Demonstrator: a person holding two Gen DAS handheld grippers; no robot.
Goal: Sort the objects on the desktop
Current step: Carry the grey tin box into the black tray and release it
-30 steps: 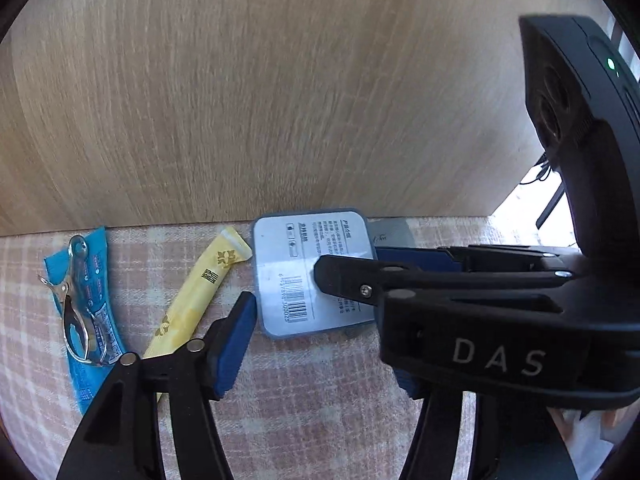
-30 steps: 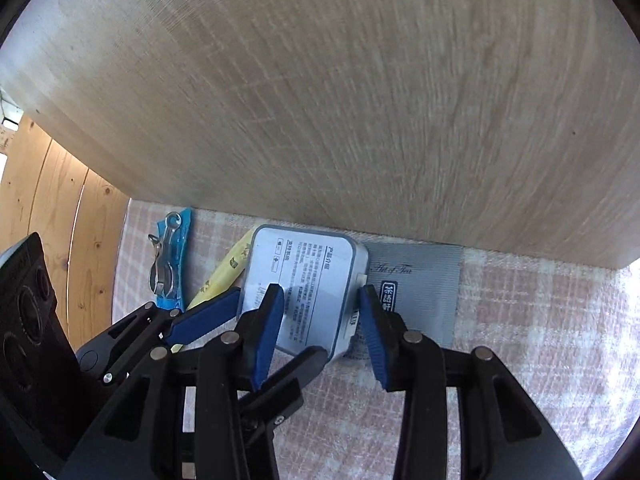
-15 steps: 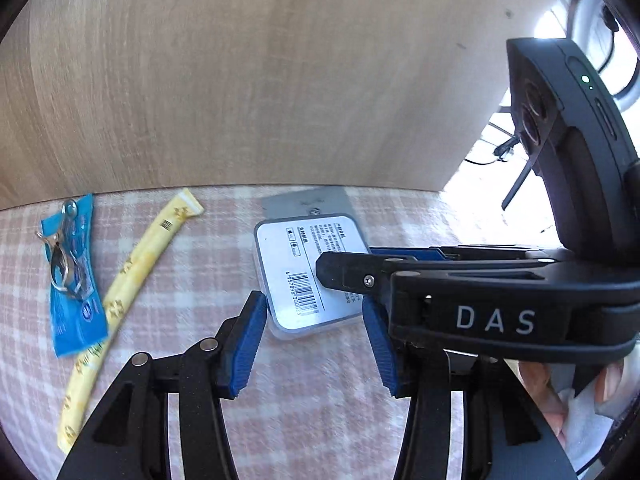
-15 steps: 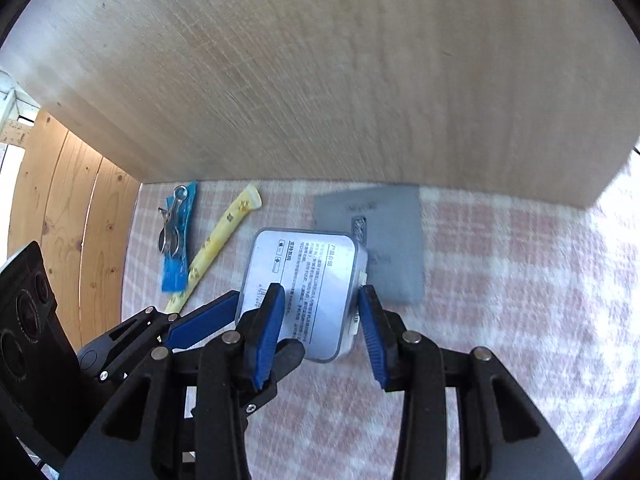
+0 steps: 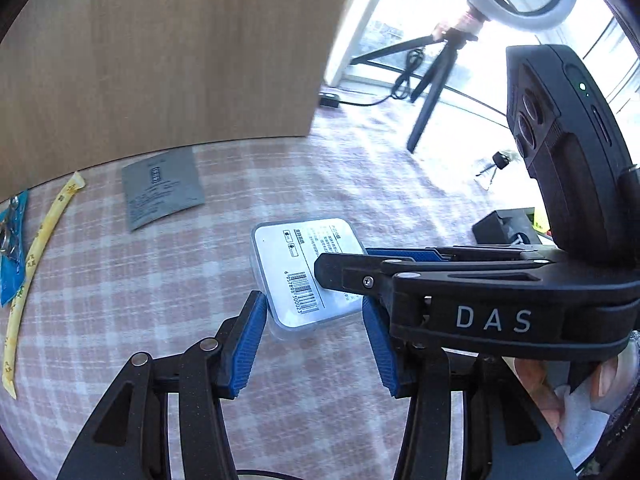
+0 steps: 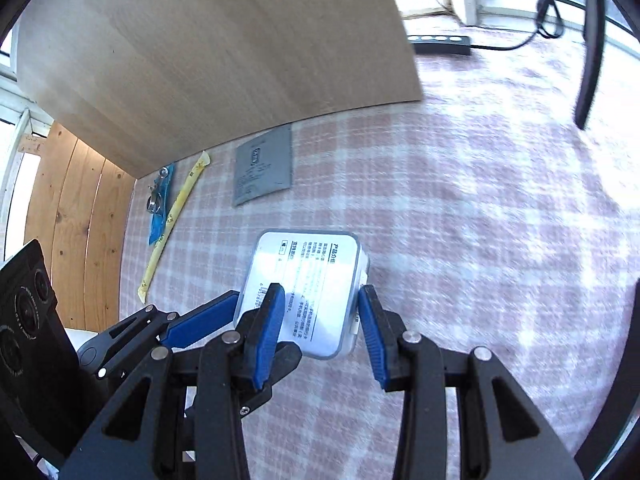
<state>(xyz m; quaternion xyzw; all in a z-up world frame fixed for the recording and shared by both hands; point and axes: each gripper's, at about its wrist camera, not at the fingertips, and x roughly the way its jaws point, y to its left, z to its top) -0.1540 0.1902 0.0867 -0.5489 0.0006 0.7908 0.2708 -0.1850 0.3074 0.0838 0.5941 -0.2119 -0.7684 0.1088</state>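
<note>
A clear plastic box (image 5: 296, 264) with a white barcode label hangs just above the pink checked cloth (image 5: 120, 300). My right gripper (image 6: 320, 320) is shut on its near end, blue pads pressing both sides of the box (image 6: 308, 276). My left gripper (image 5: 316, 332) grips the same box from the left, with its pads against the lower corners. One left finger (image 6: 200, 324) reaches in under the box's left edge. A grey sachet (image 5: 162, 186), a yellow stick pack (image 5: 36, 248) and a blue packet with a nail clipper (image 5: 10, 240) lie back by the wooden board.
A wooden board (image 5: 160, 60) stands upright behind the cloth. A ring light on a tripod (image 5: 432, 92) and a power strip (image 6: 440, 44) with cables are at the back right. A small black box (image 5: 508, 224) sits at the right. A hand holds the right gripper.
Both grippers carried the box away from the board, toward the right. The grey sachet it lay on is uncovered and left behind. The left jaws narrowed onto the box.
</note>
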